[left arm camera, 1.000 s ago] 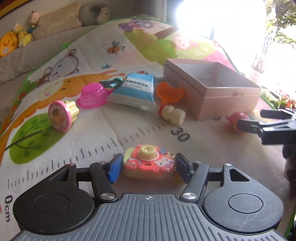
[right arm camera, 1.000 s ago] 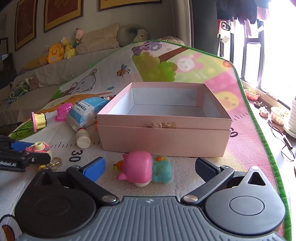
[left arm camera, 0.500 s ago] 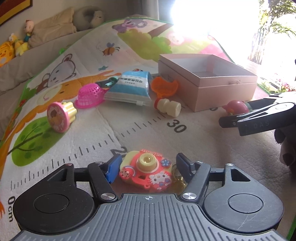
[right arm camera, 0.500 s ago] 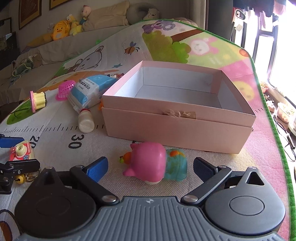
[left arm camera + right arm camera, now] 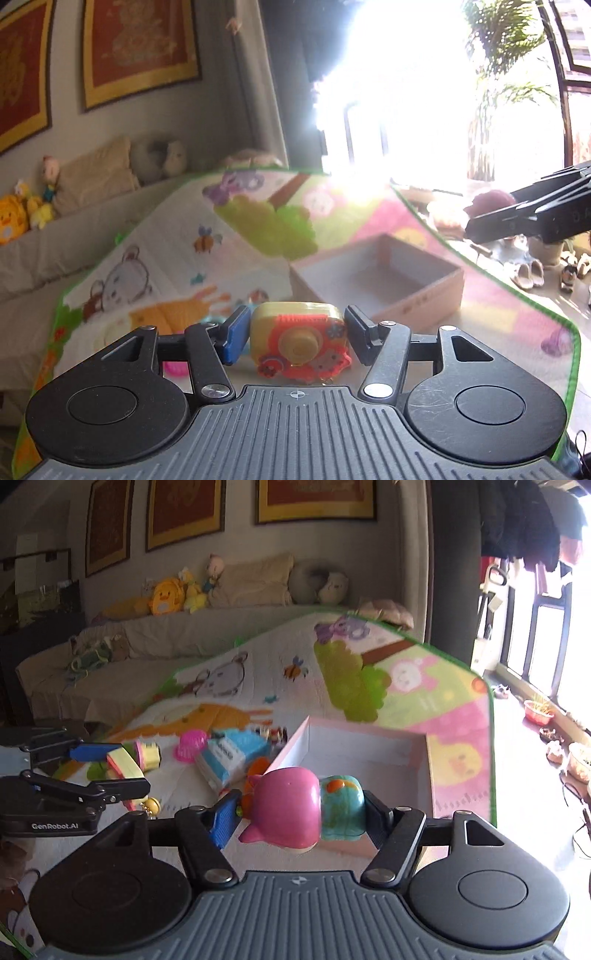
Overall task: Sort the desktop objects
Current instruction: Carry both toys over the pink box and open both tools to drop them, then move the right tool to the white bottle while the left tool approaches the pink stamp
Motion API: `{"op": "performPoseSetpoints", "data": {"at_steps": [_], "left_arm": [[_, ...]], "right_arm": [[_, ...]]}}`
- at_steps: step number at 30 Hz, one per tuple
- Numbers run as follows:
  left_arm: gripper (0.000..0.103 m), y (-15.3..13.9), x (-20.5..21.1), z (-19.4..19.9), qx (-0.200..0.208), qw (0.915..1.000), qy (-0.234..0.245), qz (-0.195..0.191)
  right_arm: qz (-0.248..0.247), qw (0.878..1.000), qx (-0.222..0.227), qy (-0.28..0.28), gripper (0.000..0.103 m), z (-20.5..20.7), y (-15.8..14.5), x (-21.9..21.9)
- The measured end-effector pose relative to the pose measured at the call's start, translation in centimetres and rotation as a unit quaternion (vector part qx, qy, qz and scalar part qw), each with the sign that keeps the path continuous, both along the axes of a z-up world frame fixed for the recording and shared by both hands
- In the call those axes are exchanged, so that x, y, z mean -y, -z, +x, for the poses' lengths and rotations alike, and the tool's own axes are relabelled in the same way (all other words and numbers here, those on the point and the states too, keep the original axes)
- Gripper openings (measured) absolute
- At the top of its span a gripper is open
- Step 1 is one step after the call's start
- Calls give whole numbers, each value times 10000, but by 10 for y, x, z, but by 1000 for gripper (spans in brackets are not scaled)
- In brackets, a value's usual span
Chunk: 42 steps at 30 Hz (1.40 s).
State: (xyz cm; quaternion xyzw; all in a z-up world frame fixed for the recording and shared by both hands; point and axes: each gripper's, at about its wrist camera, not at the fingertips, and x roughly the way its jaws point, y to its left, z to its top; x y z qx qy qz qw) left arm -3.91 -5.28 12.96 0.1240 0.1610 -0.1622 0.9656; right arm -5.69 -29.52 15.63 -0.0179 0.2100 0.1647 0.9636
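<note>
Change since a second ago: both toys that lay on the play mat between my open fingers are now off it, each carried in the air; both views have tipped up to show the wall and the sofa.
Left gripper: I have it pinching the toy camera, blue pad on its left side, black pad on its right, lens facing me.
Right gripper: its jaws are closing, and the pads already press both ends of the pink and teal figure, pink head toward the blue pad.
Pink box: open, sitting on the mat just beyond the figure; in the left view it lies ahead and to the right of the camera toy.
Edges: the mat's green border runs close behind the box and down its right side; beyond that is the windowsill with small pots.
Open room: I see bare mat in front of the box and air above it; the box interior shows only its pale floor.
Crowded side: left of the box lie the blue packet, pink basket and yellow stamp toy, close together.
Other difference: the left gripper, seen from the right view, now hangs above the mat at the left edge, well apart from the box.
</note>
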Motion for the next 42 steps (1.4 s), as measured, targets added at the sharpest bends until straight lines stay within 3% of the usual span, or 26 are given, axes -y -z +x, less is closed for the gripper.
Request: {"op": "performPoseSetpoints", "data": {"at_steps": [3,6,12,14,15,17,20,25,29,35,38,41,42], "left_arm": [[61,-24,18,23,208,9996,125,-164],[61,-31,36,57,91,9987,260,-438],[64,-4,72,136,-424,9948,460,-807],[79,4,63,156,-514,9932,242,-1014],[82,8,53,161,-556,9919,88,-1136],[89,16,31,161,-558,9910,-141,-1210],[95,30,4,146,-376,9937,-543,-903],[96,60,-39,120,-698,9912,-840,-746],[99,81,-67,97,-810,9883,-1191,-505],[100,91,-99,82,-849,9800,-1740,-454],[101,92,-116,79,-872,9727,-2077,-562],[101,94,-130,79,-934,9656,-2332,-668],[101,95,-132,79,-960,9639,-2385,-694]], "right_arm": [[210,9986,394,271,69,7,-30,22],[259,9974,378,547,69,33,-36,35],[160,9967,-112,783,69,106,-2,37],[192,9972,-292,660,73,130,13,36],[194,9969,-412,646,82,142,23,35],[168,9960,-489,725,86,156,36,36],[-139,9937,-550,970,86,171,57,37],[-277,9862,-1077,1227,86,195,97,42],[-128,9865,-1319,963,85,202,109,28],[-651,9894,-1055,752,85,207,108,-14],[-798,9945,-93,667,79,171,80,-38],[-1245,9907,539,-89,76,125,60,-79],[-1495,9861,593,-427,70,110,58,-98]]}}
